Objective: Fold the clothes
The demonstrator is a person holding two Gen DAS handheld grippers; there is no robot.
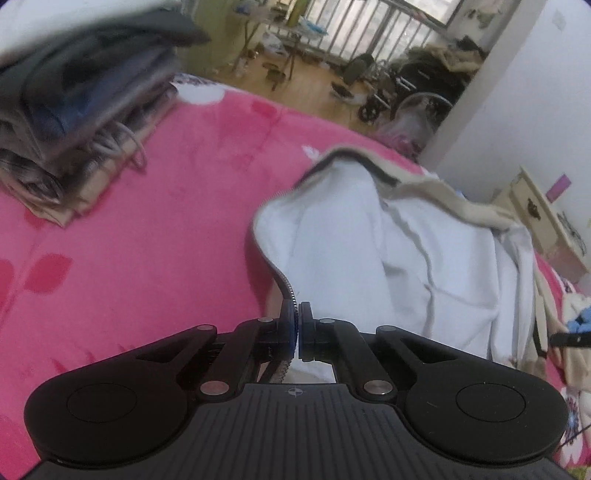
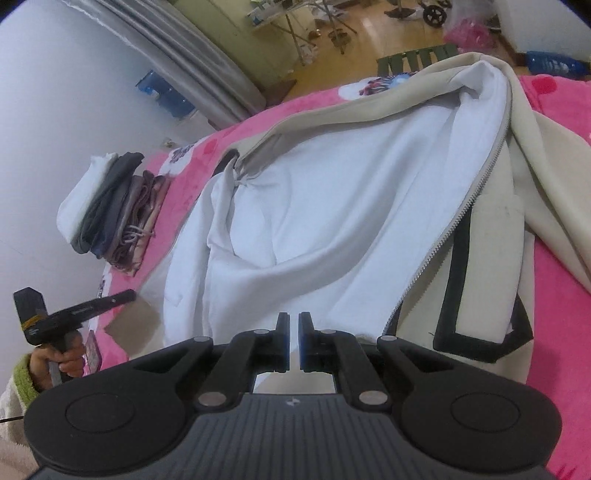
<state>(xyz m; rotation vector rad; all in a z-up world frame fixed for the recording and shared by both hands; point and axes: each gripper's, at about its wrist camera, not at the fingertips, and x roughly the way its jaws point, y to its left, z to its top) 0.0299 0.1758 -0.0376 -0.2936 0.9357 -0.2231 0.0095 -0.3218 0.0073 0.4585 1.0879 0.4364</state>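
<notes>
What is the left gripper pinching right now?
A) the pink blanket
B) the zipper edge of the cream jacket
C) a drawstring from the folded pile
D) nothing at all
B: in the left wrist view, the left gripper has its fingers shut on the toothed zipper edge of the jacket, white lining facing up.

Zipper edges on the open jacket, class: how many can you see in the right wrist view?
1: the zipper edge runs diagonally down the jacket, right of centre. Its mate may be hidden.

Soft daylight comes through the barred window; shadows are faint. The stack of folded grey clothes smears with blur, and fisheye edges bend.
</notes>
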